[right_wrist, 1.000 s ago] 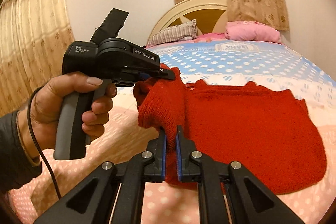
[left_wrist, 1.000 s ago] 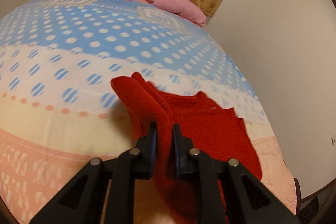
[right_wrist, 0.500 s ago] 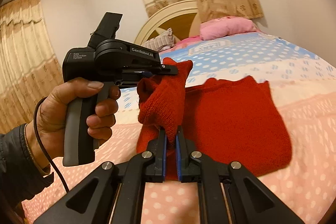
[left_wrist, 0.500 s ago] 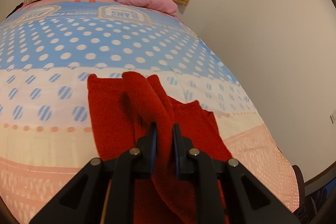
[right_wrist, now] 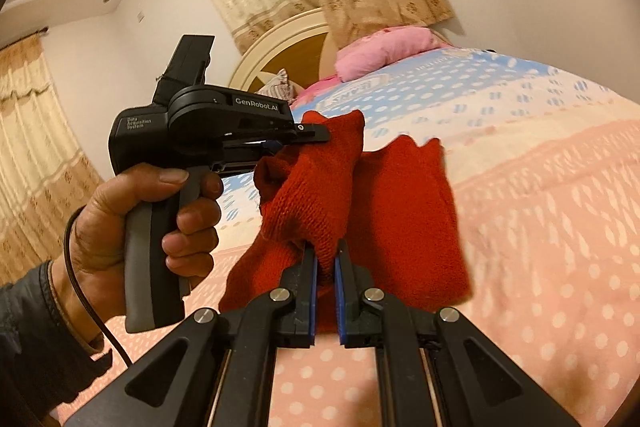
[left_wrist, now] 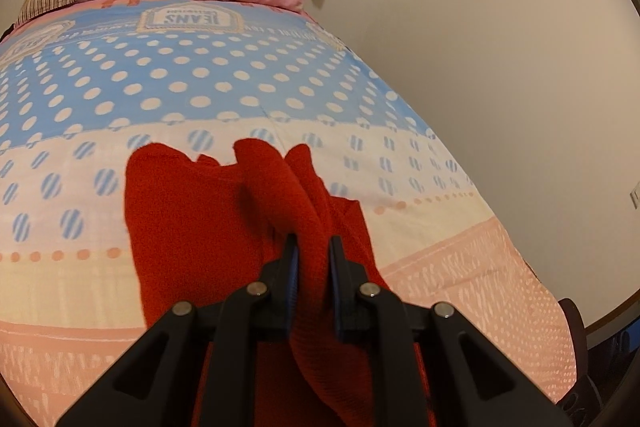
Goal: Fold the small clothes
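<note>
The left gripper (left_wrist: 311, 255) is clamped on a bunched edge of the red sweater (left_wrist: 192, 227), lifting a ridge of knit off the bed (left_wrist: 240, 83). Compared with a second ago, the flat part of the sweater now lies to the left of the fingers in the left wrist view rather than to the right, and in the right wrist view the spread cloth has narrowed markedly. I judge that both grippers have carried the held side across the body, so a lengthwise fold is well under way and the edge needs laying down next.

The right gripper (right_wrist: 325, 259) pinches a neighbouring part of the same lifted edge; the left gripper's handle sits in the person's hand (right_wrist: 132, 223) just beside it.

The sweater is a thick, coarse knit, soft and floppy, sagging in rounded folds between the two grips. The bed cover is smooth printed cloth with dots, bulging gently.
</note>
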`<state>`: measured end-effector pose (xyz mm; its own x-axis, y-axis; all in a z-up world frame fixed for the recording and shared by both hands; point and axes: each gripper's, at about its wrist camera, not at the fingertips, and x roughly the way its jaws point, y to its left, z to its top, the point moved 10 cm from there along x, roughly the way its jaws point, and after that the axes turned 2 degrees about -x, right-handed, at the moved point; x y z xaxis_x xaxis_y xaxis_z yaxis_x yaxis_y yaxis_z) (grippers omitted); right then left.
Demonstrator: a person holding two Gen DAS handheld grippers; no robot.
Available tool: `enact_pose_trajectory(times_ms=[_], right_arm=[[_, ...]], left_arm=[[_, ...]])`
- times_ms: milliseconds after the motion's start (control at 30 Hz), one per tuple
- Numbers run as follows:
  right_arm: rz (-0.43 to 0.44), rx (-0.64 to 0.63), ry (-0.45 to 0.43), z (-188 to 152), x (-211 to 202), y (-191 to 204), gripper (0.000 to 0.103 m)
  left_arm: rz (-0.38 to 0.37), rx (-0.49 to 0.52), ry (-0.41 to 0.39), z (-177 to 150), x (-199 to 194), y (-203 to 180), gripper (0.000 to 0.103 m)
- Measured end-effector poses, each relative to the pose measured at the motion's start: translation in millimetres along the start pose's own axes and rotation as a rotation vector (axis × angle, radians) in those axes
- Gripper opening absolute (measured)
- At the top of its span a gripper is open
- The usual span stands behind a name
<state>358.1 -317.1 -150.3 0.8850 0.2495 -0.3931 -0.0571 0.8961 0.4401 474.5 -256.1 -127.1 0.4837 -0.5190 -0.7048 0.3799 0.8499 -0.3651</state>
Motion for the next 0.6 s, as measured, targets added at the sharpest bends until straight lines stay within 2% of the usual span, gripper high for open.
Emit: enact_pose_trajectory(times_ms=[333,600], right_arm=[[-0.010,0.067,0.009,-4.4,-5.6,-18.2,0.006],[0.014,0.160,0.039,-13.3,-3.7,-33.6,0.006]], left_arm=[[0.009,0.039,0.015,-2.6,11.9,-18.8,0.015],[0.027,0.073,0.031,-8.6,26.4,-31.4,0.014]])
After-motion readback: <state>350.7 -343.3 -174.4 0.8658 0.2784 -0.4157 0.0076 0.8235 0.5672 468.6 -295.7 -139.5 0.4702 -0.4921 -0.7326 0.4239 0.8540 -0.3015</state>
